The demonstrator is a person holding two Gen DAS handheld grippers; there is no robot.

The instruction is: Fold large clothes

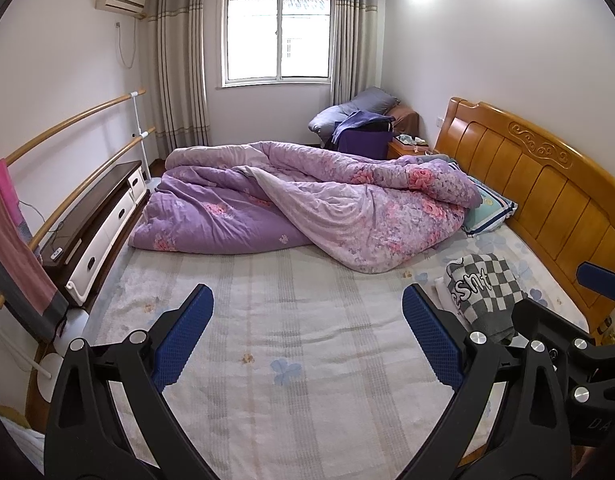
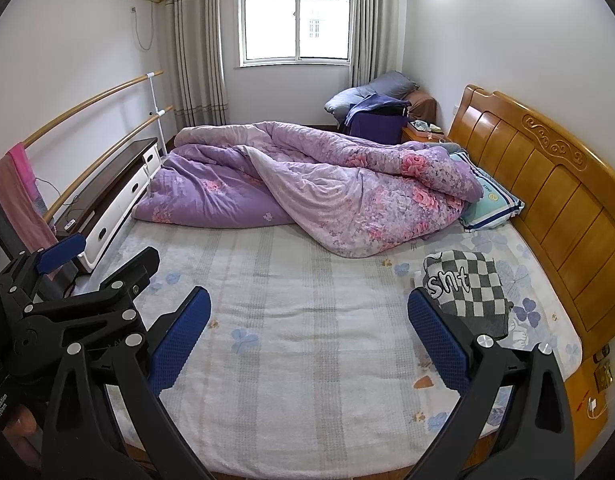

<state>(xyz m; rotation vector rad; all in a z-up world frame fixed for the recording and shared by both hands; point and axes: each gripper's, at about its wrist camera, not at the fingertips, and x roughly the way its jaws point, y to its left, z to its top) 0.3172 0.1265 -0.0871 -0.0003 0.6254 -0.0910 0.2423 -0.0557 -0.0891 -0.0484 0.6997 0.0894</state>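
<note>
A folded grey-and-white checked garment (image 1: 485, 294) with white lettering lies on the bed near the headboard; it also shows in the right wrist view (image 2: 465, 286). My left gripper (image 1: 307, 328) is open and empty above the bedsheet (image 1: 307, 360), left of the garment. My right gripper (image 2: 307, 332) is open and empty above the sheet (image 2: 307, 380), its right finger (image 2: 437, 340) in front of the garment's near edge. Each gripper shows at the edge of the other's view: the right one (image 1: 579, 360), the left one (image 2: 79, 292).
A crumpled purple floral quilt (image 1: 315, 204) covers the far half of the bed. A pillow (image 1: 487, 208) lies by the wooden headboard (image 1: 547, 200). A low cabinet (image 1: 99, 220), wooden rails and a hanging pink cloth (image 1: 15, 240) stand on the left.
</note>
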